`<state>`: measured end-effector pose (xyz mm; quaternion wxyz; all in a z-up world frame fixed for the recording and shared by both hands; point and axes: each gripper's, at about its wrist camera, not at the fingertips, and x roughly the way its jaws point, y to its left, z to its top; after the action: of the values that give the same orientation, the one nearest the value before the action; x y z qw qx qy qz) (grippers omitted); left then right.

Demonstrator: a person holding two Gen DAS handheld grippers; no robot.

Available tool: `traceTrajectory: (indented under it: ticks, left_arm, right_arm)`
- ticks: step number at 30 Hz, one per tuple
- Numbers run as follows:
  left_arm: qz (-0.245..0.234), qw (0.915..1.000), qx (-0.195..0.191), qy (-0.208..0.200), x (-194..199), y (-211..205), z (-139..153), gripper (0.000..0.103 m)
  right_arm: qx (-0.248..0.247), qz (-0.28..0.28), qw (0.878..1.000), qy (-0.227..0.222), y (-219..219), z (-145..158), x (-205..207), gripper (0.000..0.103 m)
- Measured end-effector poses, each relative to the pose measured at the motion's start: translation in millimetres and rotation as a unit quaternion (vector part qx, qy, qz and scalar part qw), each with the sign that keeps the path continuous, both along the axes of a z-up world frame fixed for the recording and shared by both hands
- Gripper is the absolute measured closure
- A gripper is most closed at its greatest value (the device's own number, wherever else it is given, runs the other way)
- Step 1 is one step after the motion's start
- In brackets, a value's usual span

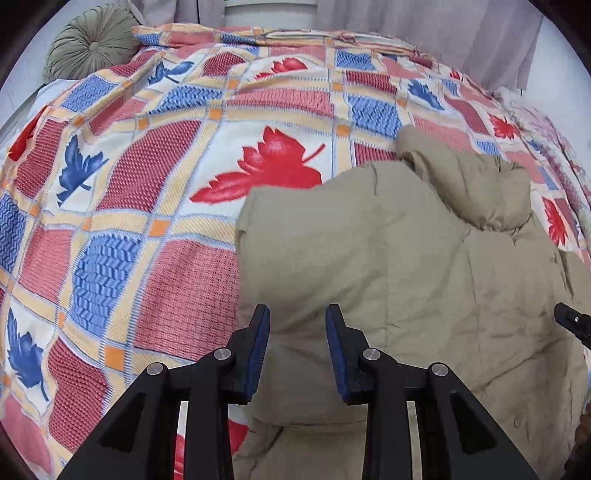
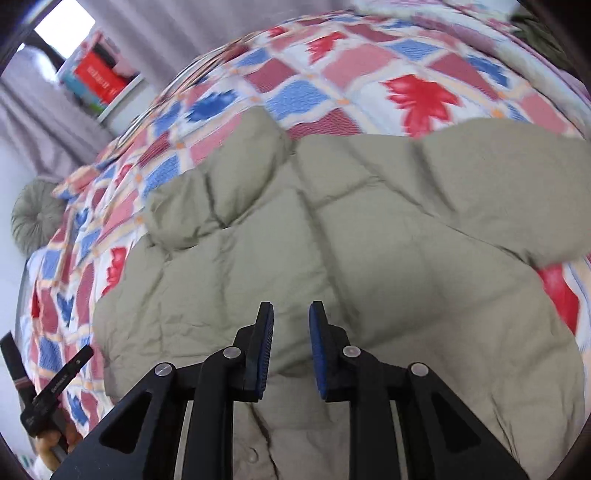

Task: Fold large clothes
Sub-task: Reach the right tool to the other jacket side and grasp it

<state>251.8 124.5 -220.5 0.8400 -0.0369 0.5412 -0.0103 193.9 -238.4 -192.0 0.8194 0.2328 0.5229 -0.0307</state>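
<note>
Beige puffer jacket [image 2: 332, 240] spread flat on leaf-patterned quilt [image 1: 147, 184], one part folded over its body. Left gripper [image 1: 297, 321] above jacket's edge, jaws partly apart, nothing between pads. Right gripper [image 2: 291, 317] over jacket's middle, jaws narrowly apart, empty. Round green cushion [image 1: 92, 44] at bed's far corner.

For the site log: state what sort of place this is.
Most likely a bedroom. A leaf-patterned quilt covers a bed, a round pleated cushion lies at its head, and curtains hang behind it.
</note>
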Motion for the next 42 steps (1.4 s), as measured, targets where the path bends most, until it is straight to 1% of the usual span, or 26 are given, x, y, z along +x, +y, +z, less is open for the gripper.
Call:
traceTrajectory:
  ticks: [2,3,5,7,8,11,12,14,15,17,18,19,23,26,27,28,29,30,31,33,36,38,40,42]
  left_arm:
    - [0.008,0.9999,0.007,0.014,-4.5,-5.8,-18.2,0.069]
    - [0.01,0.9999,0.007,0.011,-6.1,-6.3,-23.7,0.069]
    - [0.009,0.9999,0.007,0.008,-6.0,-7.2,-28.9,0.069]
    - [0.007,0.9998,0.013,0.01,-4.7,-9.2,-29.4,0.069]
    - [0.005,0.9998,0.016,0.012,-4.4,-10.1,-28.6,0.069]
    - [0.006,0.9993,0.028,0.022,-4.3,-10.6,-21.2,0.069]
    - [0.005,0.9992,0.032,0.024,-5.1,-11.1,-16.9,0.069]
    - [-0.001,0.9989,0.04,0.026,-8.7,-12.6,-8.3,0.069]
    - [-0.005,0.9987,0.043,0.027,-11.3,-13.9,-3.9,0.069]
    - [-0.011,0.9985,0.046,0.028,-17.7,-18.0,4.8,0.069]
    - [-0.013,0.9984,0.047,0.029,-21.5,-20.9,8.9,0.069]
    - [-0.016,0.9983,0.049,0.029,-25.3,-24.7,13.0,0.069]
    - [-0.026,0.9977,0.048,0.041,-42.4,-46.4,24.9,0.069]
    - [-0.038,0.9971,0.036,0.054,-53.9,-67.8,29.3,0.069]
    - [-0.043,0.9969,0.035,0.055,-57.5,-75.7,31.0,0.061]
    - [-0.048,0.9967,0.034,0.056,-61.2,-83.9,33.1,0.022]
    - [-0.048,0.9968,0.035,0.053,-65.8,-92.7,35.8,0.004]
    - [-0.046,0.9974,0.037,0.042,-70.9,-100.5,39.9,0.0]
    - [-0.056,0.9972,0.032,0.038,-75.4,-109.9,42.5,0.0]
    - [-0.077,0.9954,0.029,0.049,-81.1,-131.3,41.8,0.0]
    - [-0.096,0.9933,0.027,0.058,-87.6,-157.4,41.4,0.0]
    - [-0.11,0.9917,0.032,0.058,-91.0,-173.4,42.4,0.0]
    - [-0.123,0.9899,0.038,0.058,-93.8,-188.6,42.1,0.0]
    - [-0.136,0.9876,0.042,0.066,-95.7,-204.1,40.4,0.0]
  right_arm:
    - [-0.013,0.022,1.0,0.015,9.4,-12.3,7.1,0.081]
    - [-0.014,0.028,0.999,0.026,14.2,-22.4,8.4,0.081]
    - [-0.025,0.029,0.998,0.046,17.0,-39.2,8.6,0.084]
    - [-0.032,0.031,0.998,0.048,14.0,-51.4,7.5,0.088]
    - [-0.031,0.029,0.998,0.046,11.2,-52.4,5.7,0.09]
    - [-0.028,0.02,0.998,0.049,3.2,-46.4,-0.1,0.09]
    - [-0.028,0.014,0.998,0.051,-0.7,-42.7,-4.2,0.085]
    - [-0.025,0.004,0.999,0.047,-10.7,-33.1,-15.9,0.084]
    - [-0.023,0.0,0.999,0.045,-16.6,-29.0,-22.6,0.081]
    - [-0.007,-0.009,0.999,0.047,-28.9,-23.6,-35.1,0.07]
    - [0.006,-0.015,0.999,0.049,-35.7,-22.1,-43.4,0.061]
    - [0.017,-0.019,0.998,0.052,-40.5,-21.3,-50.5,0.058]
    - [0.042,-0.04,0.996,0.069,-58.3,-20.7,-80.1,0.057]
    - [0.064,-0.058,0.993,0.08,-71.3,-21.6,-102.5,0.051]
    - [0.068,-0.063,0.992,0.082,-74.5,-21.5,-106.9,0.049]
    - [0.071,-0.067,0.992,0.082,-78.2,-20.6,-112.2,0.049]
    - [0.072,-0.071,0.991,0.083,-83.0,-19.2,-119.0,0.049]
    - [0.074,-0.075,0.991,0.083,-87.3,-17.9,-124.2,0.048]
    - [0.077,-0.078,0.99,0.083,-90.8,-16.8,-128.6,0.044]
    - [0.085,-0.088,0.989,0.082,-101.2,-14.6,-139.0,0.039]
    - [0.09,-0.101,0.988,0.079,-116.6,-10.5,-151.0,0.039]
    - [0.095,-0.11,0.987,0.076,-128.8,-8.5,-158.4,0.037]
    - [0.102,-0.12,0.985,0.072,-140.0,-7.1,-164.2,0.03]
    - [0.109,-0.13,0.983,0.065,-152.3,-5.7,-170.5,0.023]
